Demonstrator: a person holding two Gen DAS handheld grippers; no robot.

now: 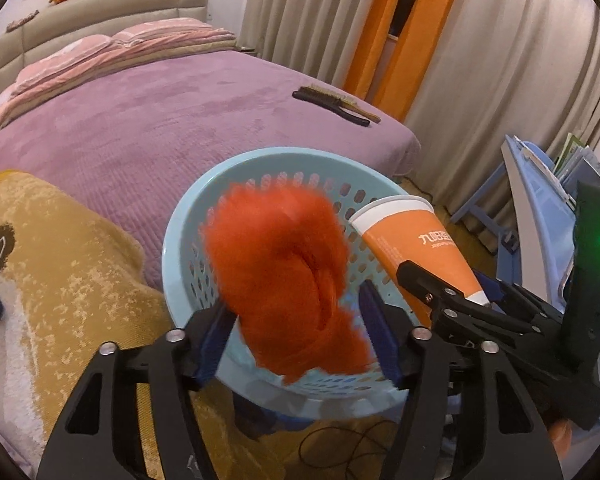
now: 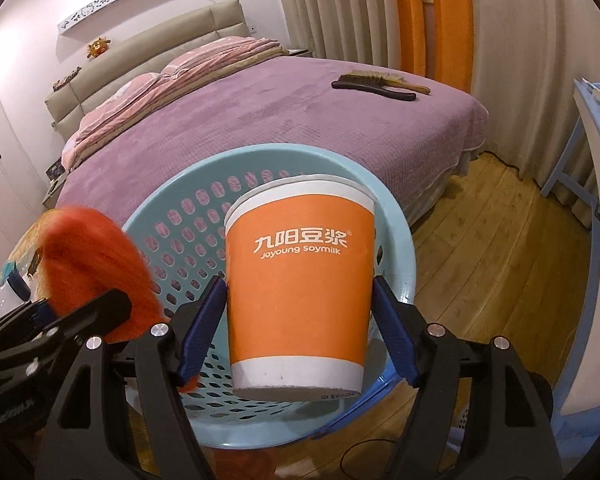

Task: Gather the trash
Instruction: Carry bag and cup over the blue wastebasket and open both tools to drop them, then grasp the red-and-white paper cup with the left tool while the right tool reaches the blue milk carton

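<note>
Left wrist view: one fluffy orange-red fibre clump [image 1: 288, 280] is seen between the fingers of the left hand-held gripper [image 1: 296, 332]; contact cannot be told through blur. It hangs over one pale blue perforated plastic basket [image 1: 180, 248].

Right wrist view: one orange-and-white paper soymilk cup [image 2: 300, 288] is clamped upright by the right hand-held gripper [image 2: 300, 320], above the basket [image 2: 400, 240]. Two brushes [image 2: 380, 86] are seen on the purple bed [image 2: 260, 120].

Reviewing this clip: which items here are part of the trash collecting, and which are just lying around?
Job:
- pale blue perforated plastic basket
- orange paper soymilk cup, in right gripper
- fluffy orange-red bundle, at left gripper

Lying about:
- dark-handled bristle brushes
- purple bedspread
- yellow patterned blanket
</note>
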